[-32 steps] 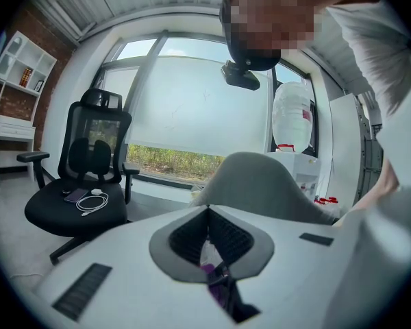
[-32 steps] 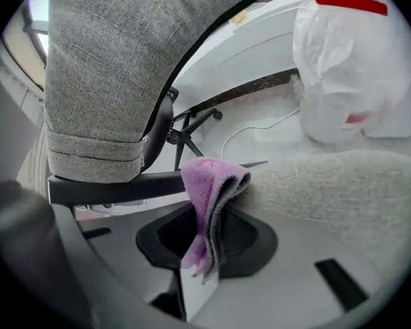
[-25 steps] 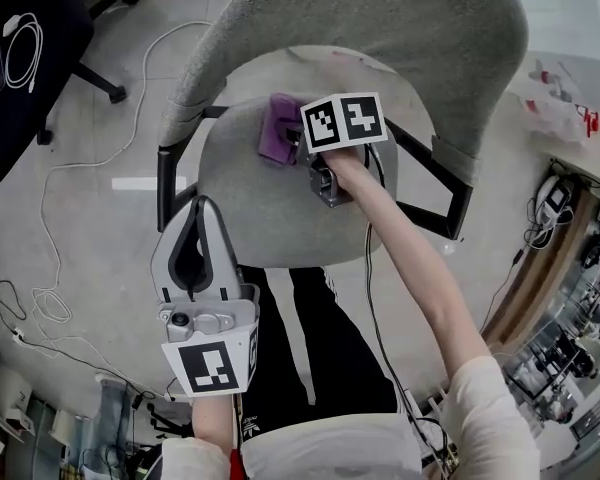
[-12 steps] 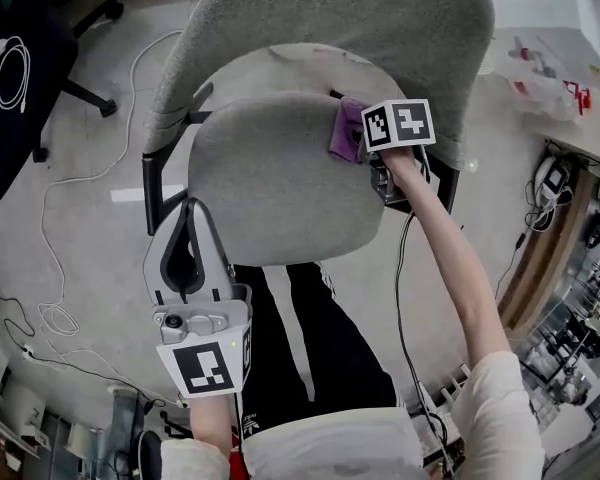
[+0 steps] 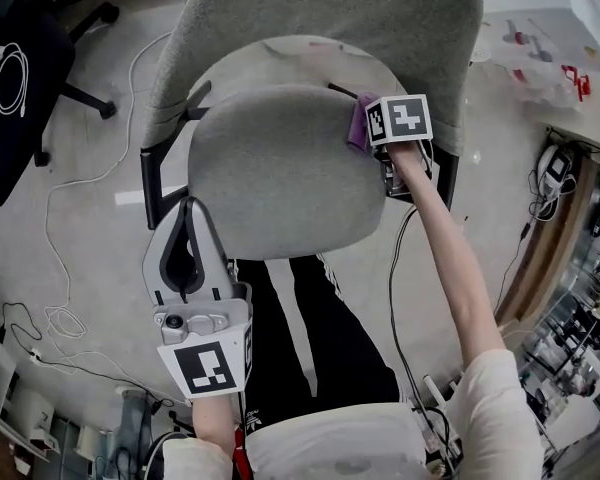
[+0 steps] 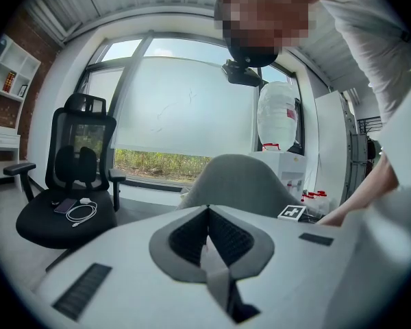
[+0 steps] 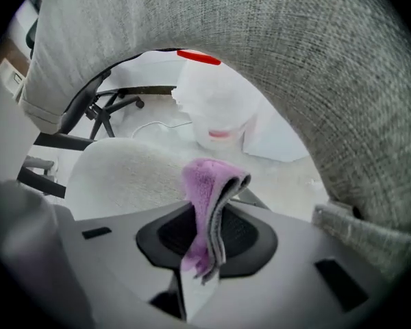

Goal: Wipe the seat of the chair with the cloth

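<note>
A grey fabric chair (image 5: 320, 28) fills the upper middle of the head view, its curved backrest across the top and its rounded seat (image 5: 280, 168) just below, at frame centre. A black office chair (image 6: 68, 184) stands at the left of the left gripper view. The left gripper (image 5: 192, 213) sits in the lower left of the head view, off the seat's near edge, its jaws closed together with nothing between them. The right gripper (image 7: 204, 228) is at the seat's right rim, upper right of centre, its jaws clamped on a folded purple cloth (image 5: 357, 123), which stands up out of them beside the seat, under the backrest.
</note>
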The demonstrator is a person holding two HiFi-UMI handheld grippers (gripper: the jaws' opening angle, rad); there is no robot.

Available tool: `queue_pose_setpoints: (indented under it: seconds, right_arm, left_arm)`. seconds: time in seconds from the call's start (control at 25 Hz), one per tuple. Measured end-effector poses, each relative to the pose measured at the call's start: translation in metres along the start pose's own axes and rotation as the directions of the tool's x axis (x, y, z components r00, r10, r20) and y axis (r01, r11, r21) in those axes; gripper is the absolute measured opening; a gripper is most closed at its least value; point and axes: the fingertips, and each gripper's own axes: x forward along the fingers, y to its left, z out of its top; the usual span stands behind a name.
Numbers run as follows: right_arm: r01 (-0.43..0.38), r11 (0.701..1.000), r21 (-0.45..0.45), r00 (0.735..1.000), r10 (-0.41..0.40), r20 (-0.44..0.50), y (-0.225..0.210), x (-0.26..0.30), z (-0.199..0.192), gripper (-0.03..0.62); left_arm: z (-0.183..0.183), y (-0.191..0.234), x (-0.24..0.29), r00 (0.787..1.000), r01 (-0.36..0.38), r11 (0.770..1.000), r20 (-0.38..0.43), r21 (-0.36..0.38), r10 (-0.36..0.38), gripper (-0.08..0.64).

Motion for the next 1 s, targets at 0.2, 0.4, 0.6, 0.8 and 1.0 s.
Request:
queue_pose_setpoints:
  seconds: [0.2, 0.4, 0.6, 0.8, 1.0]
  right_arm:
    - [0.057, 0.997, -0.054, 0.998, -0.058, -0.01, -0.008, 0.0, -0.001, 0.087]
    - [0.078, 0.997, -0.026, 0.997, -0.078, -0.01, -0.016, 0.0, -0.002, 0.087]
    - [0.024, 0.999, 0.023, 0.996, -0.026, 0.083, -0.003, -0.02, 0.003, 0.087]
    - [-0.176, 0.984, -0.015, 0.96, 0.175, 0.218, 0.068, -0.065, 0.008, 0.087]
    - [-0.481, 0.876, -0.042, 0.857, 0.48, 0.188, 0.19, -0.075, 0.005, 0.087]
  left_arm:
    - [-0.001, 0.01, -0.007, 1.0, -0.031, 0.999, 0.004, -0.023, 0.031, 0.012]
    - [-0.001, 0.018, -0.017, 0.999, -0.053, 0.998, 0.007, -0.014, 0.054, 0.012]
    - [0.0, 0.033, -0.029, 0.995, -0.094, 0.995, 0.012, -0.014, 0.094, 0.012]
    - [-0.002, 0.047, -0.04, 0.991, -0.135, 0.991, 0.006, -0.019, 0.135, 0.012]
    - [0.0, 0.055, -0.045, 0.989, -0.15, 0.989, 0.016, -0.013, 0.15, 0.012]
